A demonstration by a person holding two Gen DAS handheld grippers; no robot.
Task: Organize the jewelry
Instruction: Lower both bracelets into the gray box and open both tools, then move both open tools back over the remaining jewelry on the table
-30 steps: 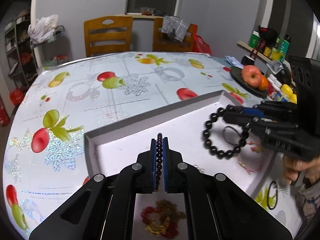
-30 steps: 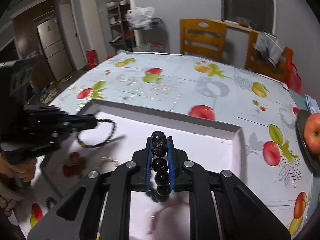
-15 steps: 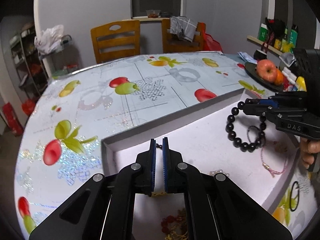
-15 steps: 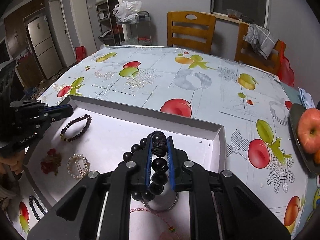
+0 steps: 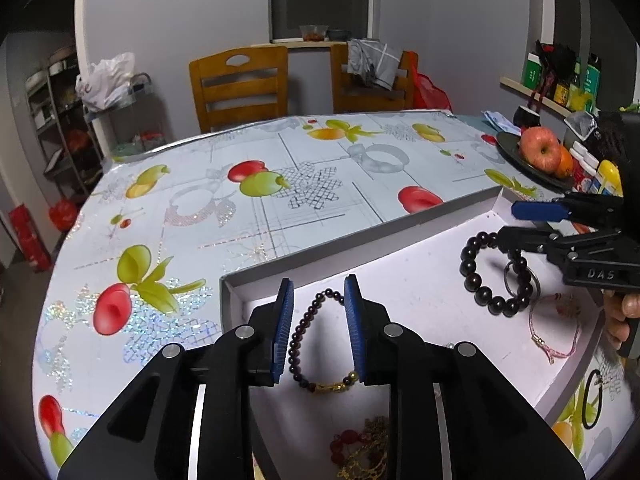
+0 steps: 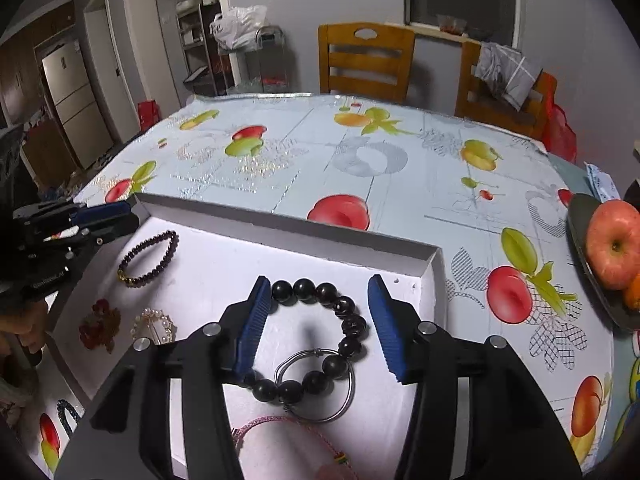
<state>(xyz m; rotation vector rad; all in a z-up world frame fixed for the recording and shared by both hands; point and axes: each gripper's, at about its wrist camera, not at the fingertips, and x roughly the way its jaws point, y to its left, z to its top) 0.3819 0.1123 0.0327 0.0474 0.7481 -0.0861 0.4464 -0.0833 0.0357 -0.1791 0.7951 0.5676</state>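
My left gripper (image 5: pixel 318 292) hangs over the near-left corner of the white tray (image 5: pixel 360 236). Its jaws are opening, and the dark red bead bracelet (image 5: pixel 298 336) lies flat on the tray floor between the blue pads, free of them. Over the tray's right end, my right gripper (image 6: pixel 320 286) is opening too. The black bead bracelet (image 6: pixel 352 324) rests on the tray between its fingers, partly over a metal ring (image 6: pixel 344 400). Each view shows the other side: right gripper (image 5: pixel 516 224), black bracelet (image 5: pixel 476 280), left gripper (image 6: pixel 120 220), dark red bracelet (image 6: pixel 152 256).
Also in the tray lie a red ornament (image 6: pixel 100 328), a pearl brooch (image 6: pixel 154 326) and a pink cord bracelet (image 5: pixel 556 332). A dark bracelet (image 6: pixel 66 412) lies on the fruit-print tablecloth outside it. A plate with an apple (image 6: pixel 612 244) stands at the right; two wooden chairs stand behind the table.
Both grippers were shut on their bracelets and held them above the tray. Now both sets of jaws stand apart and the two bracelets lie on the tray floor.
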